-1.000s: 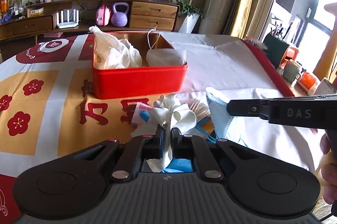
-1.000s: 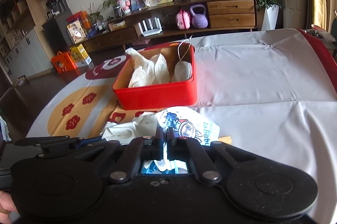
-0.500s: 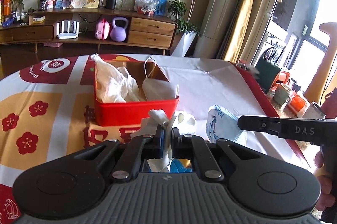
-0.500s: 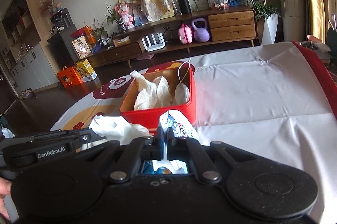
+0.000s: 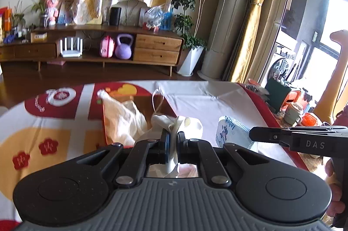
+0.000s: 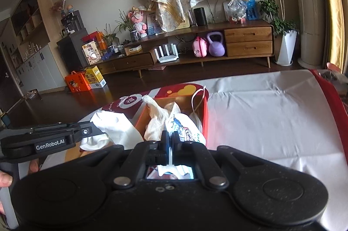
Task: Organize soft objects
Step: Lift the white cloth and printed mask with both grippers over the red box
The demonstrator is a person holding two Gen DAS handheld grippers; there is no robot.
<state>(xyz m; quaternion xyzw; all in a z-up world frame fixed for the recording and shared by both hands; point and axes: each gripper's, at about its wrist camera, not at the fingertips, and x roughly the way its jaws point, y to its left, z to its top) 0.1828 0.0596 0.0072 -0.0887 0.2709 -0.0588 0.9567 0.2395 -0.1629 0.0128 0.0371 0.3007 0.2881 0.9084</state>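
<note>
My left gripper [image 5: 171, 137] is shut on a white glove [image 5: 184, 122], which hangs in the air in front of the red box. In the right wrist view the same left gripper [image 6: 87, 131] comes in from the left with the glove [image 6: 113, 128] drooping from it. My right gripper [image 6: 170, 137] is shut on a white face mask with a cartoon print [image 6: 184, 129], held up just before the red box [image 6: 205, 115]. The box holds a crumpled white cloth [image 6: 155, 115] and another mask with a white ear loop [image 6: 196, 98].
The table wears a white sheet [image 6: 271, 113] on the right and a red and yellow patterned cloth [image 5: 43, 135] on the left, with a red border [image 5: 265, 113] along the right edge. Beyond it stand a wooden sideboard [image 5: 156, 50], plants and cups [image 5: 293, 113].
Both grippers have risen, lifting the glove and the mask off the table. The red box now sits lower and partly behind the held items.
</note>
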